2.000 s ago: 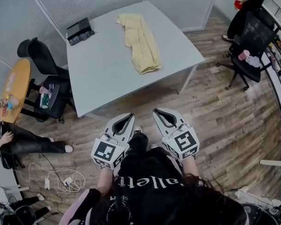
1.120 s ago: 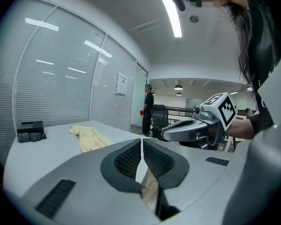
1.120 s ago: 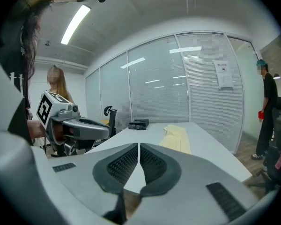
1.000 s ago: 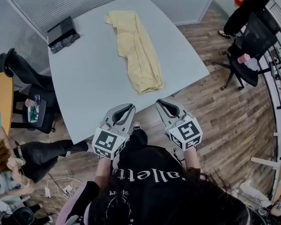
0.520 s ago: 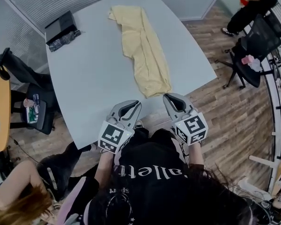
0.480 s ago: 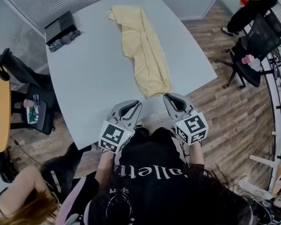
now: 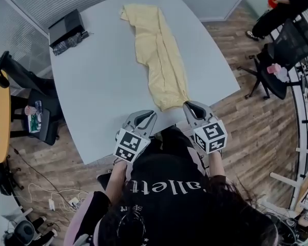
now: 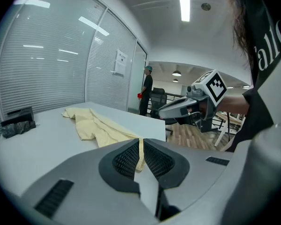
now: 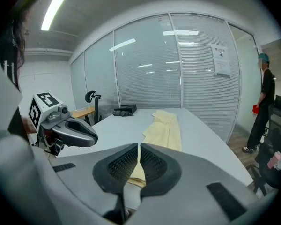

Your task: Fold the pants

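Pale yellow pants (image 7: 158, 55): lying lengthwise, creased, legs together, on the grey counter (image 7: 97, 81). Left gripper (image 7: 145, 118) and right gripper (image 7: 191, 106): hovering at the near hem, jaws pressed together, empty.

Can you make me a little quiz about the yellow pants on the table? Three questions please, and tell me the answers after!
1. True or false: the left gripper is holding the pants.
2. What sits at the far corner of the table, apart from the pants? A) a black box B) a green ball C) a white plate
3. Fill in the gap: the left gripper and the right gripper both have their jaws ____.

Key: 1 false, it is empty and short of the pants. 2 A. 3 shut.
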`<state>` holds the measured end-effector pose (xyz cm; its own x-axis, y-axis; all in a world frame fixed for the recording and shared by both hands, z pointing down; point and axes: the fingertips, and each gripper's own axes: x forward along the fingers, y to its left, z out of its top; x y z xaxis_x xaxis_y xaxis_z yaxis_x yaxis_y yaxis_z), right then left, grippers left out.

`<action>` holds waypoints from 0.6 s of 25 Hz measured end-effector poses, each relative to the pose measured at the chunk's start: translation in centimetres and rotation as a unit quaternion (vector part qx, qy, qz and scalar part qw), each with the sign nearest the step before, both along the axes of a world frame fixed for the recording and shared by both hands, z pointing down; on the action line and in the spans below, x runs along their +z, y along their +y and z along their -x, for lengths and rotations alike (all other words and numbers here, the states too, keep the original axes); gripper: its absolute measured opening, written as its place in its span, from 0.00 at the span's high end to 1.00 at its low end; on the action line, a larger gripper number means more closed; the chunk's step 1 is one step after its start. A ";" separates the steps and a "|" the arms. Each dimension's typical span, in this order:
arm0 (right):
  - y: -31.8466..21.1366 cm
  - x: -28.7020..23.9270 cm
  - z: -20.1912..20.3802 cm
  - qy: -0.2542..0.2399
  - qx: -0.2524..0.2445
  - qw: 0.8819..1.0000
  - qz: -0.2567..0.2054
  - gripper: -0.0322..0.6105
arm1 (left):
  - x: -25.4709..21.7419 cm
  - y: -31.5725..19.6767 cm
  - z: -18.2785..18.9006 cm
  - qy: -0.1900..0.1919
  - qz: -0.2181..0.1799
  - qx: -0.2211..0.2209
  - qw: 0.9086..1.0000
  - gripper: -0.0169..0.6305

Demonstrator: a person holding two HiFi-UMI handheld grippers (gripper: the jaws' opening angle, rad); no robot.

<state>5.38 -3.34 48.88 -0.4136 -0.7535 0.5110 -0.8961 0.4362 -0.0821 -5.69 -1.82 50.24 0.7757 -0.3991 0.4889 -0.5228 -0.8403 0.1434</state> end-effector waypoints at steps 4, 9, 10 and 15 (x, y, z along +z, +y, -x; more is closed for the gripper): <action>-1.2 2.6 -1.2 0.017 -0.020 0.999 0.036 0.90 | 2.6 -0.8 -0.3 -0.023 0.022 -0.015 0.999 0.93; -2.2 5.5 -2.6 0.020 -0.048 0.995 0.085 0.90 | 6.2 -1.6 -0.4 -0.053 0.054 -0.039 0.996 0.89; -2.3 5.9 -2.9 0.021 -0.058 0.994 0.091 0.90 | 6.9 -1.6 -0.6 -0.056 0.063 -0.042 0.996 0.83; -1.8 8.8 -3.5 0.028 -0.121 0.984 0.125 0.71 | 10.1 -1.5 -1.7 -0.075 0.099 -0.046 0.991 0.72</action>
<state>8.87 -5.16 57.71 -0.5310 -0.4842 0.6954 -0.7751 0.6092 -0.1676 -3.99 -3.35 60.36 0.6529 -0.3504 0.6715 -0.6244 -0.7508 0.2154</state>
